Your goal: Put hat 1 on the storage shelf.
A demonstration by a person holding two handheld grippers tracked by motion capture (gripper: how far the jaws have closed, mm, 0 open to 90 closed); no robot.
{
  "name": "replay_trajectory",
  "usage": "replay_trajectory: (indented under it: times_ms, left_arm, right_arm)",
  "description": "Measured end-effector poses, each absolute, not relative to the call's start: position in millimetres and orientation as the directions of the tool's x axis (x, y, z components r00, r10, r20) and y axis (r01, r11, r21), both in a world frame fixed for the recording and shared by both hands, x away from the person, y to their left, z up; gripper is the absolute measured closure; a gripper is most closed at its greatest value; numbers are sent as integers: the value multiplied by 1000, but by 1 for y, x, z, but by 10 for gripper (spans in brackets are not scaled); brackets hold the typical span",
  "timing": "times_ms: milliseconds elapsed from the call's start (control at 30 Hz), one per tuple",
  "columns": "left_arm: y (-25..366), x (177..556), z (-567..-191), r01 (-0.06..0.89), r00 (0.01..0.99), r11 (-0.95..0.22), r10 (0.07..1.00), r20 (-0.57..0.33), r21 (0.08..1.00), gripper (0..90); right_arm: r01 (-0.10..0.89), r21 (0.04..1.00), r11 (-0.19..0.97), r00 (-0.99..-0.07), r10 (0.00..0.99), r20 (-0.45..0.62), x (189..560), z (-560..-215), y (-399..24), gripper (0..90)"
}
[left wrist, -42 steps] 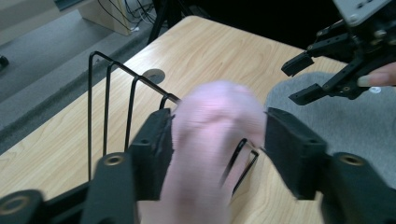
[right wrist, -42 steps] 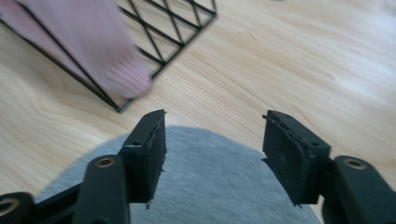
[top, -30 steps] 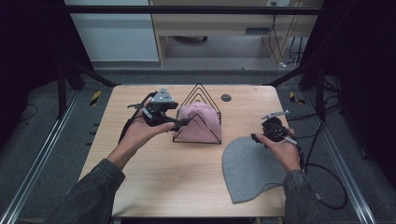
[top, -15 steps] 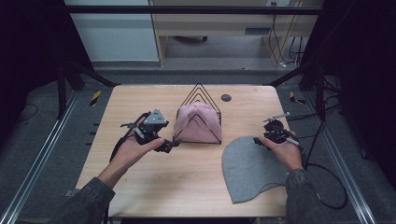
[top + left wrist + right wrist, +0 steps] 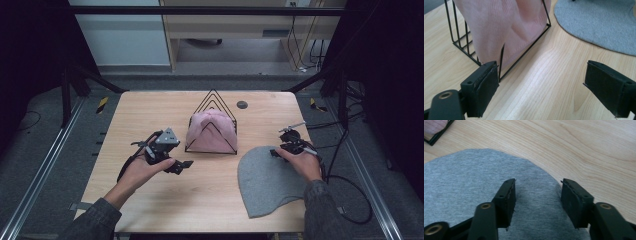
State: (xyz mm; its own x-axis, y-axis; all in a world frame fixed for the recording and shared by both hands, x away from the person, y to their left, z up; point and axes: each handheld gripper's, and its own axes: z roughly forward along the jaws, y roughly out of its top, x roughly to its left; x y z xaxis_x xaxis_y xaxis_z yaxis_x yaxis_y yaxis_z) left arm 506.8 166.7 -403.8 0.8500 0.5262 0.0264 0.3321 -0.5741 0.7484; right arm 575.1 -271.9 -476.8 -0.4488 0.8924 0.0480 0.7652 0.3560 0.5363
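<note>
- Left tongs point(image 5: 182, 165): the jaws stand wide apart with nothing between them; only bare light wooden counter point(image 5: 210, 195) shows in the gap. The jaws have just been opening.
- Left tongs position: low over the counter, just beside the front left corner of the black wire triangular rack point(image 5: 212, 125), not touching it.
- Right tongs point(image 5: 537, 200): the jaws stand about half apart and have just been closing. The flat grey felt-like knit cap point(image 5: 267, 180) lies directly beneath and between them; the pads do not press on it.
- Grey cap position: flat on the right part of the counter, its rounded upper edge under the right tongs, apart from the rack.
- Container: the wire rack stands upright near the counter's middle. A pink knit cap point(image 5: 506, 27) sits inside it, filling the triangular frame down to the base wire.
</note>
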Motion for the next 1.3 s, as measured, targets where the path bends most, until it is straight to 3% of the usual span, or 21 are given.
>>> replay_trajectory:
  times_ms: [167, 333, 400, 533, 767, 1067, 1200, 1300]
  left_arm:
    - [170, 503, -410, 335, 855, -594, 517, 28, 731, 107]
    - [177, 505, -409, 363, 847, -565, 531, -10, 741, 104]
    - [181, 506, -409, 373, 843, -556, 537, -21, 743, 103]
    - [186, 508, -418, 388, 843, -544, 536, -48, 744, 105]
    - [195, 509, -435, 425, 822, -545, 566, -57, 723, 121]
    - [210, 501, -457, 468, 797, -535, 599, -75, 703, 116]
    - [210, 500, -457, 468, 800, -521, 593, -92, 713, 116]
    - [207, 498, -458, 462, 813, -516, 572, -111, 721, 111]
  right_arm:
    - [757, 522, 393, -474, 880, 25, 574, -477, -270, 570]
    - [742, 512, 432, -506, 863, 5, 572, -476, -271, 797]
    - [743, 514, 429, -513, 858, 26, 570, -476, -271, 849]
    - [736, 522, 432, -523, 851, 34, 567, -472, -272, 862]
    - [665, 620, 416, -560, 827, 45, 546, -442, -265, 865]
    - [496, 732, 466, -678, 735, -9, 504, -389, -238, 866]
    - [451, 753, 479, -708, 706, -25, 489, -370, -232, 866]
    - [364, 804, 471, -746, 664, -51, 465, -342, -223, 867]
